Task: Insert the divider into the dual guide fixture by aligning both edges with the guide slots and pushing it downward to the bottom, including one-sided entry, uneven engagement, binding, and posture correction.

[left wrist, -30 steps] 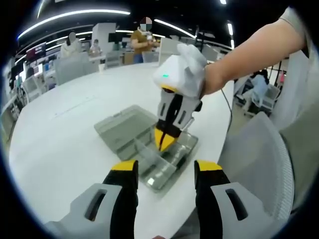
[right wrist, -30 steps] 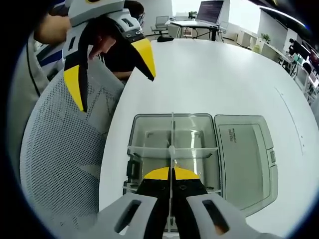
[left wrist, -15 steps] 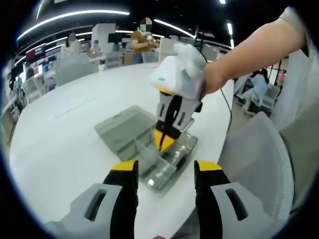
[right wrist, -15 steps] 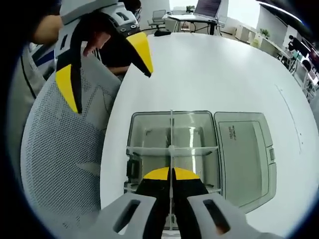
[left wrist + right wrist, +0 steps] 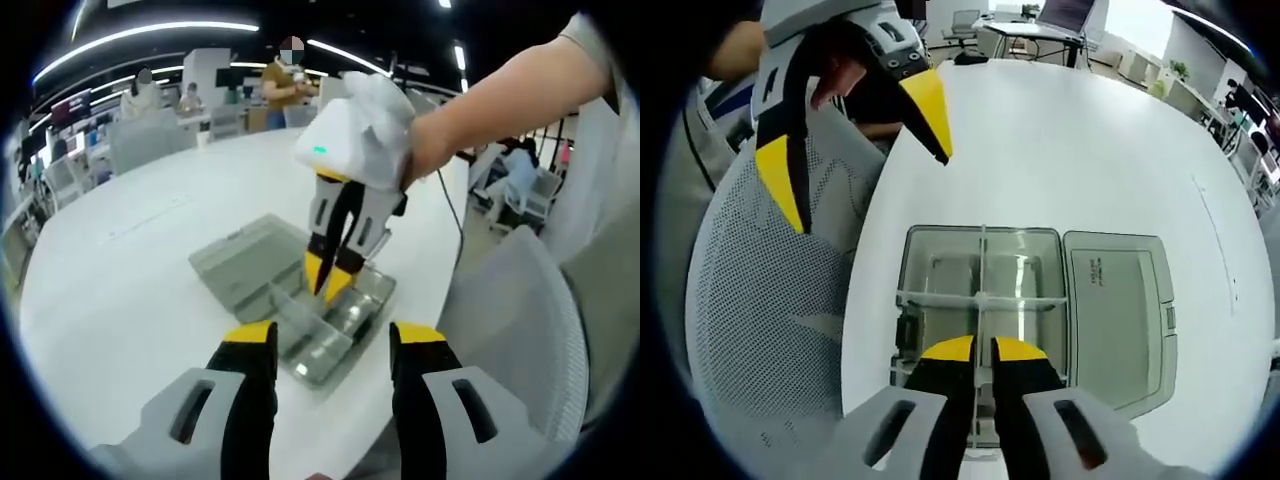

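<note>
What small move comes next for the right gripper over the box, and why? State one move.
Probably lift the right gripper straight up and clear of the clear box. Its jaws stand slightly apart above the divider, which stands upright along the box's middle, crossing the other partition. The left gripper hangs open off to the side. How deep the divider sits cannot be told, so check that.

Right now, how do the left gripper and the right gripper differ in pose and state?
The left gripper has its jaws spread wide; the right gripper has only a narrow gap between its jaws. The right gripper points down over the clear box, in line with its upright divider; the left gripper is off to the side by the mesh chair, away from the box. Both have black jaws with yellow tips and appear to grip nothing.
</note>
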Action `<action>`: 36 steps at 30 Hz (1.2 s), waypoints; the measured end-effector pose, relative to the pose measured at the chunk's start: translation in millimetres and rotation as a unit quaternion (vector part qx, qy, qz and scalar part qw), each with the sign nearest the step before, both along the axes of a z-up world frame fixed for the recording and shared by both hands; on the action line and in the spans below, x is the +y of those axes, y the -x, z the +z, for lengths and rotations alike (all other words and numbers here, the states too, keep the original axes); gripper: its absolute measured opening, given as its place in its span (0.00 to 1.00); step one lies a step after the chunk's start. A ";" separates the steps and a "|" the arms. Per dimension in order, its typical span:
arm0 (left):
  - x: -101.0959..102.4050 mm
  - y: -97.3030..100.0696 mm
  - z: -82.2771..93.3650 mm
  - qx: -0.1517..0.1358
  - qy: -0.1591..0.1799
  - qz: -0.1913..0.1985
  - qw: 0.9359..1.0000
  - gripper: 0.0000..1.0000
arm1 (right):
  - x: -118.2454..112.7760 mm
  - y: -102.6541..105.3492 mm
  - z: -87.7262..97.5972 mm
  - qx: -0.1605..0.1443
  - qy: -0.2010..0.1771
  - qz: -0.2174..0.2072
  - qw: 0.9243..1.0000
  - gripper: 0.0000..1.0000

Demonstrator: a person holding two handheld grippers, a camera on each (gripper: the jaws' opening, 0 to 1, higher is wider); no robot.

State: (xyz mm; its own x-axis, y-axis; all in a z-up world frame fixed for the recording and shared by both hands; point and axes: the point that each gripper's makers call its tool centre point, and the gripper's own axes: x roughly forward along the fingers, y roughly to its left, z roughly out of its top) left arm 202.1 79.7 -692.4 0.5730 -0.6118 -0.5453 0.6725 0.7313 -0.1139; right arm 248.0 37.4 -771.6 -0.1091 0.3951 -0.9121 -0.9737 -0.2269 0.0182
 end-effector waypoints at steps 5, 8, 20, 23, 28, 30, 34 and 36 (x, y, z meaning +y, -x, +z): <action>1.2 0.3 0.7 -0.001 0.000 0.001 1.000 0.43 | 1.1 2.4 -0.3 0.000 0.009 0.007 1.000 0.00; 2.9 0.3 0.0 -0.001 -0.001 0.002 1.000 0.43 | 1.6 3.0 -0.2 0.000 0.019 0.004 1.000 0.00; 4.4 2.0 0.8 -0.002 -0.002 0.004 1.000 0.43 | 0.1 3.1 -4.0 -0.006 0.048 0.002 0.999 0.00; 5.2 2.4 1.2 -0.002 -0.002 0.005 1.000 0.43 | -0.1 3.5 -3.9 -0.009 0.047 0.006 0.999 0.00; 5.3 3.4 2.1 -0.004 -0.003 0.005 1.000 0.42 | -0.2 2.8 -4.5 -0.008 0.045 0.001 0.999 0.00; 4.6 4.4 3.0 -0.004 -0.004 0.004 1.000 0.42 | -0.6 2.6 -4.7 -0.004 0.045 -0.010 0.999 0.00; 6.8 5.9 3.3 -0.003 -0.004 0.005 1.000 0.43 | -1.4 2.2 -1.7 0.014 0.031 -0.033 0.999 0.00; 7.8 7.4 2.8 -0.002 -0.006 0.005 1.000 0.43 | 0.8 2.9 3.0 0.015 0.016 -0.034 0.999 0.01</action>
State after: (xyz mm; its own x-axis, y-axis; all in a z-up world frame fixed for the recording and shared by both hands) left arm 194.7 87.5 -689.6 0.5816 -0.5997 -0.5496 0.6654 0.7394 -0.1027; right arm 245.1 38.2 -768.6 -0.1099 0.3726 -0.9215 -0.9858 -0.1590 0.0532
